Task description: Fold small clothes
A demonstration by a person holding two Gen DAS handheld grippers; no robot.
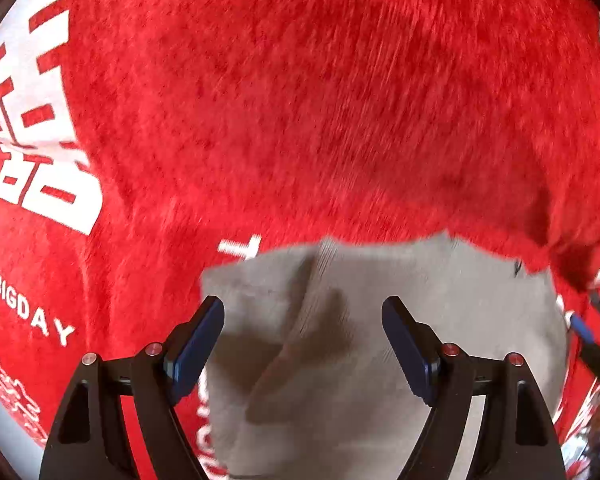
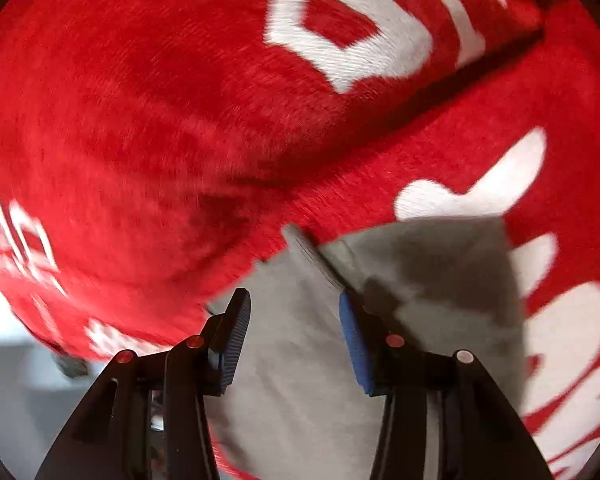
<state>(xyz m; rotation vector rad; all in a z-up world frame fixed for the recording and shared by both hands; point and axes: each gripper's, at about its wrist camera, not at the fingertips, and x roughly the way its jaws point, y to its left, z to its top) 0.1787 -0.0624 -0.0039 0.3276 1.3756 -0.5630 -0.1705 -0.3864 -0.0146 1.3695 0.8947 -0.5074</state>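
Note:
A small grey garment lies flat on a red fleece cloth with white lettering. In the left wrist view my left gripper is open and empty, its blue pads just above the grey fabric near a fold crease. In the right wrist view the same grey garment lies under my right gripper, which is open and empty, hovering over a ribbed edge of the garment. Both views are motion-blurred.
The red cloth fills most of both views, with large white characters and the words "THE BIG DAY". A pale grey surface shows past the cloth's edge at lower left in the right wrist view.

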